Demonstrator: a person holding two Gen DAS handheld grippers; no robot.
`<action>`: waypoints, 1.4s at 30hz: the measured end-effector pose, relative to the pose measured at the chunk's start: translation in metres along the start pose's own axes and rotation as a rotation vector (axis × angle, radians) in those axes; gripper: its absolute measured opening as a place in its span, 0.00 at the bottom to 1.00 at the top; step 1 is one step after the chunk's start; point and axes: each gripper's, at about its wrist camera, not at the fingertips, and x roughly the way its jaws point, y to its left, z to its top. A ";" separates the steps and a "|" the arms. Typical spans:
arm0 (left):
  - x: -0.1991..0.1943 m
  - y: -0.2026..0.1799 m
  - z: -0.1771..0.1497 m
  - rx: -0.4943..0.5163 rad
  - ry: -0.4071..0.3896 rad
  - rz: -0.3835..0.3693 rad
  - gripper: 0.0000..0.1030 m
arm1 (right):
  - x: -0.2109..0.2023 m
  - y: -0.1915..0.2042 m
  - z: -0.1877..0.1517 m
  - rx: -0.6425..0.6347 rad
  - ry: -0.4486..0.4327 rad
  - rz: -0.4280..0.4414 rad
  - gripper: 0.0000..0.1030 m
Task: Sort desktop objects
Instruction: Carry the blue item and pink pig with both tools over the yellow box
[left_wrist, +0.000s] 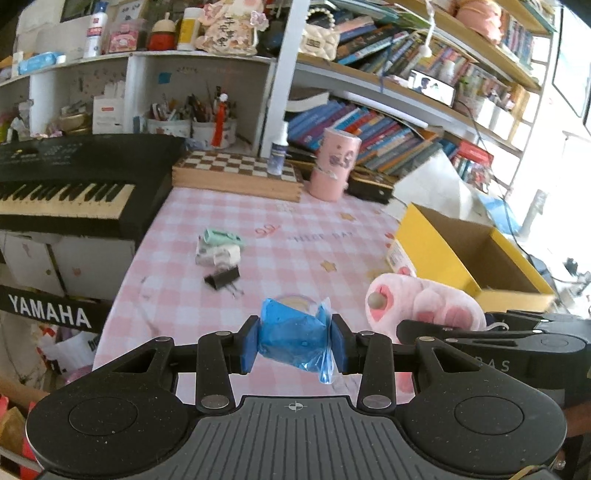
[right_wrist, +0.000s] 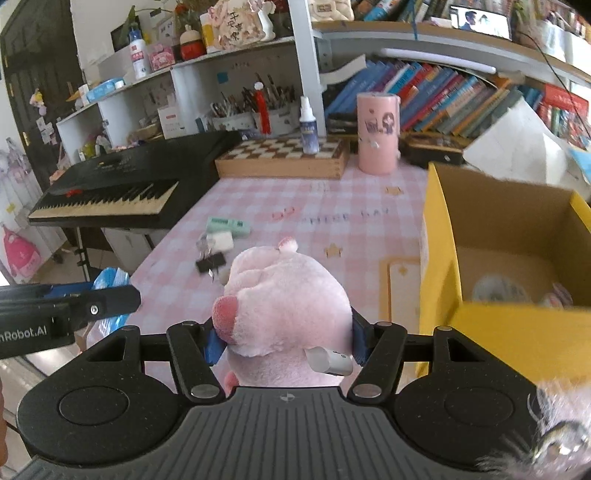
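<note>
My left gripper (left_wrist: 294, 341) is shut on a blue plastic-wrapped packet (left_wrist: 291, 338), held above the pink checked tablecloth (left_wrist: 295, 236). My right gripper (right_wrist: 286, 338) is shut on a pink plush paw toy (right_wrist: 284, 299), which also shows at the right of the left wrist view as the pink plush (left_wrist: 424, 304). A yellow cardboard box (right_wrist: 439, 280) stands open to the right, with small items at its bottom. On the cloth lie a green packet (left_wrist: 223, 238), a white eraser-like block (left_wrist: 218, 254) and a black binder clip (left_wrist: 221, 278).
A black keyboard (left_wrist: 70, 184) borders the table's left side. At the back stand a wooden chessboard box (left_wrist: 236, 171), a spray bottle (left_wrist: 279, 149) and a pink cylinder (left_wrist: 334, 164). Crowded bookshelves (left_wrist: 369, 129) rise behind.
</note>
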 end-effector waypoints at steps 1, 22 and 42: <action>-0.003 -0.001 -0.003 0.003 0.005 -0.009 0.37 | -0.006 0.002 -0.007 0.007 0.002 -0.008 0.58; -0.021 -0.060 -0.033 0.175 0.041 -0.272 0.36 | -0.098 -0.031 -0.087 0.270 0.005 -0.302 0.58; 0.007 -0.128 0.004 0.295 -0.055 -0.393 0.36 | -0.122 -0.083 -0.075 0.332 -0.091 -0.429 0.58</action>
